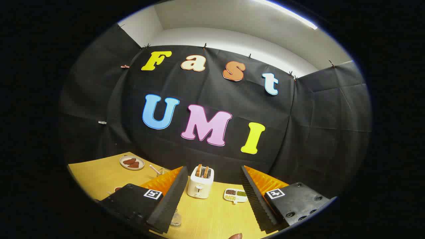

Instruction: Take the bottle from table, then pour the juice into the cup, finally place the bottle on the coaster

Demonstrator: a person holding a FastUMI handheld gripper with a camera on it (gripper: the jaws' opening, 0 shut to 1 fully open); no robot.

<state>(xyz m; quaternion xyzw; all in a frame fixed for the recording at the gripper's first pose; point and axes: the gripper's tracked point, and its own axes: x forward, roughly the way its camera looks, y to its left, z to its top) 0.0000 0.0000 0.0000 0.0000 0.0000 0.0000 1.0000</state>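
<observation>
Yellow tabletop [99, 177] under black cloth walls, toaster [200, 186] at centre.
Far left of the toaster lies a plate [132, 163] of brown pieces near the table's back edge; nearer, a glass [162, 171] with a straw. Below it, a clear cup [176, 219] touches the left finger. The gripper [212, 199] is spread wide, grasping nothing, bare wood between its fingers. Right of the toaster sits a divided dish [235, 195].
</observation>
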